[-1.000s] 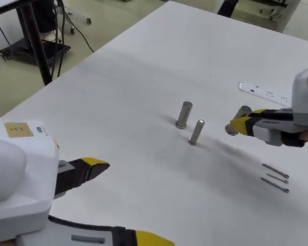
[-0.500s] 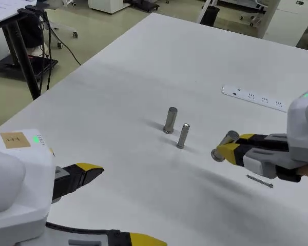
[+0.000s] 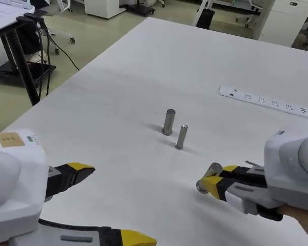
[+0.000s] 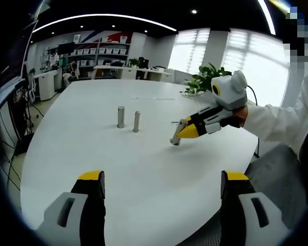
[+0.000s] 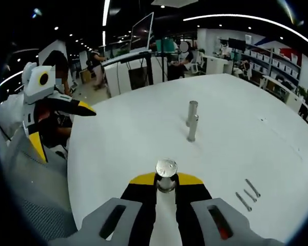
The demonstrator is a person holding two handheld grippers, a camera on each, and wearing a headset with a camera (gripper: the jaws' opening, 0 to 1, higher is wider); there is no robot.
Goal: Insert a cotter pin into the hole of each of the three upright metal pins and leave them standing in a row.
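Observation:
Two metal pins (image 3: 169,122) (image 3: 181,137) stand upright close together mid-table, and show again as pins (image 5: 193,113) (image 5: 193,128). My right gripper (image 3: 211,185) is shut on a third metal pin (image 3: 210,174), held tilted with its lower end close to the tabletop, nearer to me than the standing pair. From along the jaws this held pin (image 5: 166,171) shows end-on. Three cotter pins (image 5: 246,193) lie flat on the table to the right gripper's right. Over the near left edge, my left gripper (image 3: 108,205) stays open with nothing in it, also seen as left gripper (image 4: 162,177).
A white power strip (image 3: 267,101) lies along the far right of the white table (image 3: 118,92). The table's left edge drops to a floor with a black-legged desk (image 3: 20,46) and cables. A person in a white sleeve (image 4: 277,123) holds the right gripper.
The right gripper has carried the third pin toward me, from beside the standing pair to in front of them. The left gripper has barely moved. The head camera has shifted.

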